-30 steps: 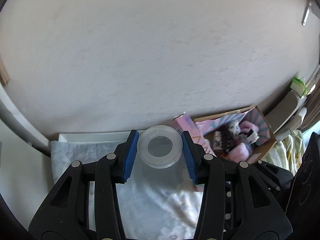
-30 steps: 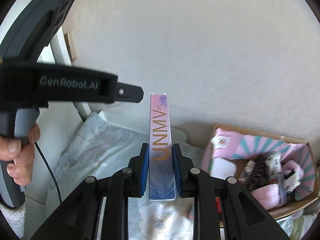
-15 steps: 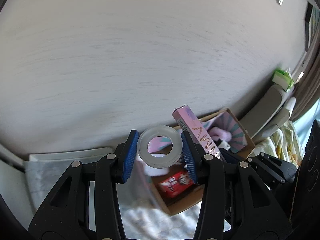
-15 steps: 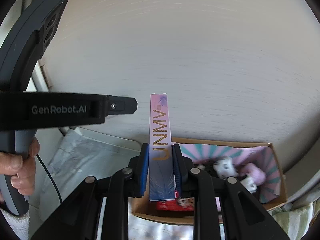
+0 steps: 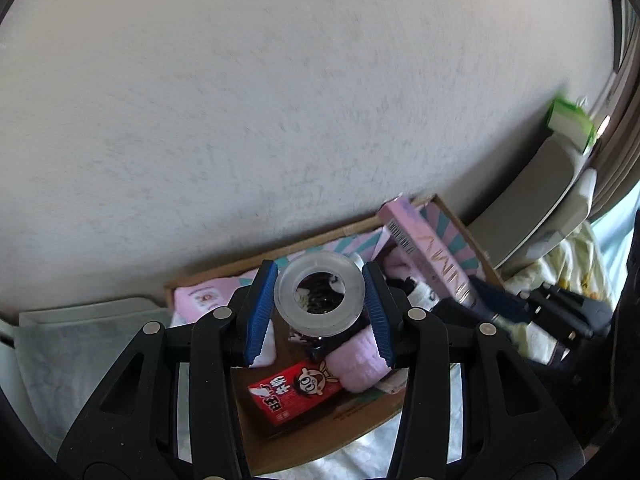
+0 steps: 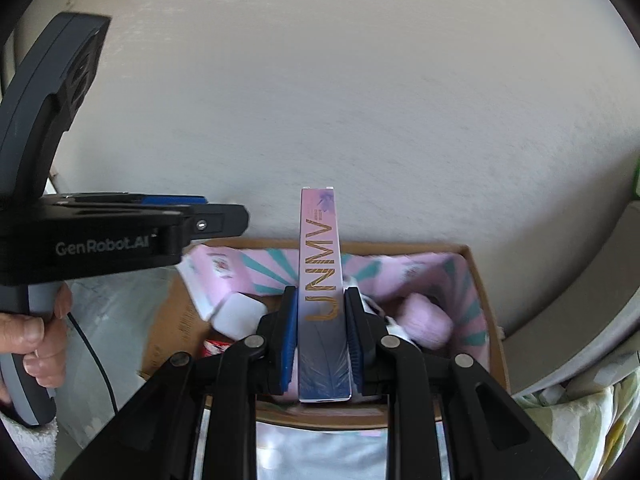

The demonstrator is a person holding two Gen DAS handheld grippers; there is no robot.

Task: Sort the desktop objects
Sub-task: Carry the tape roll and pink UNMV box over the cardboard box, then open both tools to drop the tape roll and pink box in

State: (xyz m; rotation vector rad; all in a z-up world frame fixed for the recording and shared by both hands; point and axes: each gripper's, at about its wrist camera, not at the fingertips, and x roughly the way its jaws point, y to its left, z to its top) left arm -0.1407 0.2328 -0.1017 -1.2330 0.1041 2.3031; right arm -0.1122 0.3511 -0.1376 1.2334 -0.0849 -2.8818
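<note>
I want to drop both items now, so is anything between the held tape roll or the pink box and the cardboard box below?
Nothing visible blocks either. The tape roll and pink box hang over the open cardboard box. It already holds a red packet and pink cloth, so they would land on clutter.

You have carried both grippers sideways, off the pale floral cloth and over the cardboard box. In the left wrist view the box, formerly at right of frame, now lies at lower centre beneath the clear tape roll, and the red snack packet has come into sight. In the right wrist view the box has shifted from lower right to centre, behind the pink carton.
</note>
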